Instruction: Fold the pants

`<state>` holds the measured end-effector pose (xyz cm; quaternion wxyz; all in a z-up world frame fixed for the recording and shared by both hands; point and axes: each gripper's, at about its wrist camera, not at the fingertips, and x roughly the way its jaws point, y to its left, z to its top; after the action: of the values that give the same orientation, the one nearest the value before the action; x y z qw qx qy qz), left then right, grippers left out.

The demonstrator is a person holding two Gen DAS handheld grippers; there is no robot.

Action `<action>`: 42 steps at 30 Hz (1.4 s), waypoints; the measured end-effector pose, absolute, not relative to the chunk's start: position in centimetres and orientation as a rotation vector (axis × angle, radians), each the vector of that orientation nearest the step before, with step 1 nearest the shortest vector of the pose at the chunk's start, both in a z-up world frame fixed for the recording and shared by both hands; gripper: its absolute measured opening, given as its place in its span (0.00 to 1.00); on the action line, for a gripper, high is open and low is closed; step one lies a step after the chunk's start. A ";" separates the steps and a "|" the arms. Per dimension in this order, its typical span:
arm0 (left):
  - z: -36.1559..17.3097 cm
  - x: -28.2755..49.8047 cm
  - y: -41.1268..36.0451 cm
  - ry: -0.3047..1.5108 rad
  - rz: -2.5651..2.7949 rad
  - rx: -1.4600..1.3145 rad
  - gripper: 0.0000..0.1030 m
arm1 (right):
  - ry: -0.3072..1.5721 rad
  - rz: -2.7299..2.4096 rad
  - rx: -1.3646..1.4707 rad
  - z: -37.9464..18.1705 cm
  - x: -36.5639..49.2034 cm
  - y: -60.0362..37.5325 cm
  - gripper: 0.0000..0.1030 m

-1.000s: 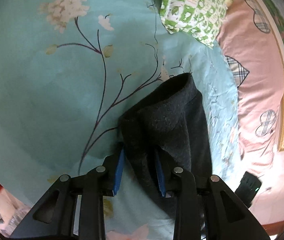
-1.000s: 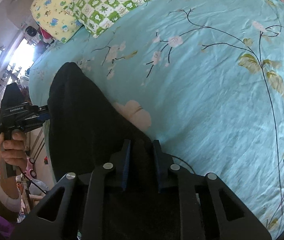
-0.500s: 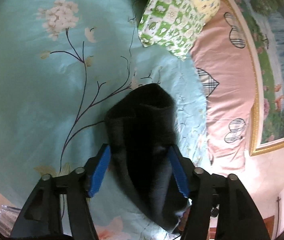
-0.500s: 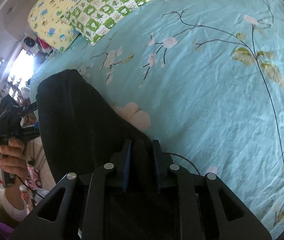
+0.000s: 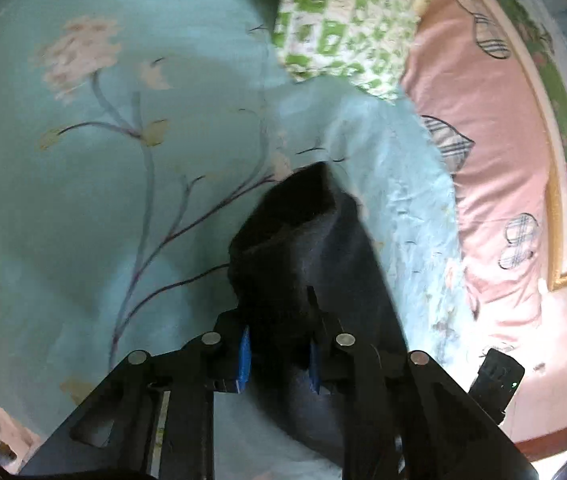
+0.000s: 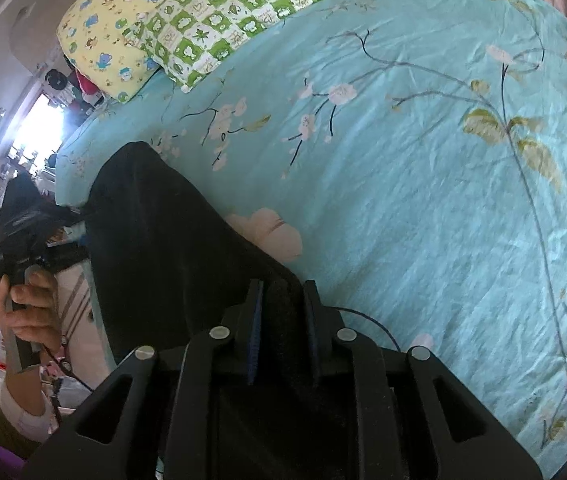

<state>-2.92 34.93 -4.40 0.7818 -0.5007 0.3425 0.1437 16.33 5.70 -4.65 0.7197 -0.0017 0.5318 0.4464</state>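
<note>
left wrist: close, looks down along fingers at pants (image 5: 315,264) | right wrist: close, low across bed (image 6: 423,184) | shared: pants, bed, green pillow (image 6: 227,20)

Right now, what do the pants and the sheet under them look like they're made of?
The pants look like a thick, soft knit or fleece, matte charcoal with a fuzzy nap and rounded folds; exact fibre can't be told. The bedsheet looks like thin woven cotton or a blend, teal with a printed blossom pattern and fine creases. Both the left gripper and right gripper are clamped on the pants.
</note>
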 end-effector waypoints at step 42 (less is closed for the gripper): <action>2.2 -2.1 22.2 0.749 0.131 -0.538 0.52 | 0.890 0.659 0.252 0.7 5.6 -8.3 0.51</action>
<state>-2.05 22.24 2.20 0.8936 -0.2593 0.3610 0.0631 5.63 -8.34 0.72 0.8429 0.1195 0.4216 0.3122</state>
